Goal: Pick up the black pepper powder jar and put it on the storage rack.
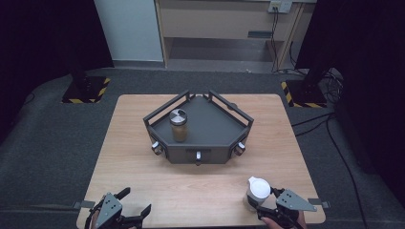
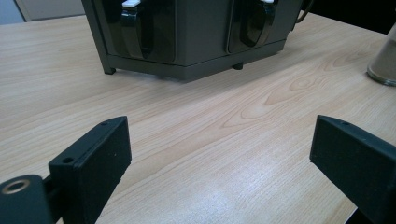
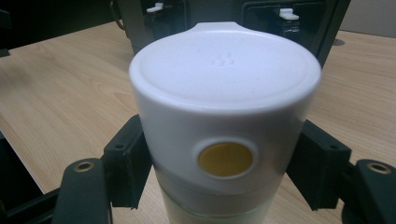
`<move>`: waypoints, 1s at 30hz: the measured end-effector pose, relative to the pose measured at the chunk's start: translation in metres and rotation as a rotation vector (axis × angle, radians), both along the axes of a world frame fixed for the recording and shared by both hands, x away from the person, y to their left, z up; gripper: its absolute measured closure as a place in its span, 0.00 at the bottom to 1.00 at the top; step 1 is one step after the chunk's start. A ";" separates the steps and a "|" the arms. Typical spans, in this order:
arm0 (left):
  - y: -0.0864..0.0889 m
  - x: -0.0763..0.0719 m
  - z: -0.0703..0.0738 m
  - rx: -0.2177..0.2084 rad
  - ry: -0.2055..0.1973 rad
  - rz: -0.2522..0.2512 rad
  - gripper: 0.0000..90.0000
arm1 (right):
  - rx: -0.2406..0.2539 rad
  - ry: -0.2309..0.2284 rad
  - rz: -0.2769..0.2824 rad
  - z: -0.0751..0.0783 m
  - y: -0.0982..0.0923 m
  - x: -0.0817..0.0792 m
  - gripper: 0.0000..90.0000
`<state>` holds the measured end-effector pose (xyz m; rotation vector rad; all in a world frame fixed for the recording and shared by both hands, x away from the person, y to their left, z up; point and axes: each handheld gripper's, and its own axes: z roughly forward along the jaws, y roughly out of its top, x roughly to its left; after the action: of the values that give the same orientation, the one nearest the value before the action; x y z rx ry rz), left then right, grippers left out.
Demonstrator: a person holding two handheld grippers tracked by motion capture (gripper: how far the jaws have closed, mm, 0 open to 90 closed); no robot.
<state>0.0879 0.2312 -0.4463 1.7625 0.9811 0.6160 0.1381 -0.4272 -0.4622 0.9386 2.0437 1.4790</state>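
Right gripper point(image 1: 261, 202) is clamped on the white-lidded jar point(image 1: 257, 192), jaws pressing either side just under the lid, and the jar sits near the front right edge of the table point(image 1: 138, 143). From the right gripper view the pads grab the jar point(image 3: 224, 140) up at the lid's skirt, not around the glass body, so that's my main worry: a high grip on a smooth plastic cap could let the jar swing or slip once it leaves the table, and if the lid isn't snapped on tight the body might drop away. Looks like there's powder or something pale inside, so a tilt could make a mess. The grey corner rack point(image 1: 200, 129) stands in the middle of the table, well apart from the jar, with another jar with a metal lid point(image 1: 178, 125) already standing on its left part. If the white one is headed there, the rack's rail is the thing to clip on the way in, and setting it down too close could knock the metal-lidded one over. Left gripper point(image 1: 128, 210) hangs at the front left corner with jaws wide apart, nothing between them, just bare wood in the left gripper view point(image 2: 210, 140), so it can't steady anything from there.
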 end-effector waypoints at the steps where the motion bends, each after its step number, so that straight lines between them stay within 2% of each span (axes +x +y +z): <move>1: 0.000 0.000 0.000 0.001 0.000 -0.001 0.05 | -0.002 -0.003 0.002 0.000 0.000 0.000 0.34; 7: -0.002 0.001 0.000 0.008 0.003 -0.004 0.05 | 0.000 -0.005 -0.001 -0.001 0.000 -0.001 0.34; 14: -0.002 0.000 0.001 0.020 0.000 -0.009 0.05 | -0.047 0.017 -0.013 0.013 0.006 0.000 0.34; 17: -0.002 0.001 0.001 0.015 -0.001 -0.015 0.05 | -0.031 0.015 -0.021 0.019 0.007 0.000 0.34; 22: -0.004 0.002 0.001 0.013 0.002 -0.025 0.05 | -0.016 0.005 -0.030 0.035 0.010 0.005 0.34; 30: -0.006 0.002 0.001 0.020 0.001 -0.037 0.05 | -0.006 -0.014 -0.029 0.068 0.018 0.021 0.34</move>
<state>0.0899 0.2254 -0.4455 1.7946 0.9437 0.6029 0.1593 -0.4092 -0.3942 0.9483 2.0151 1.4600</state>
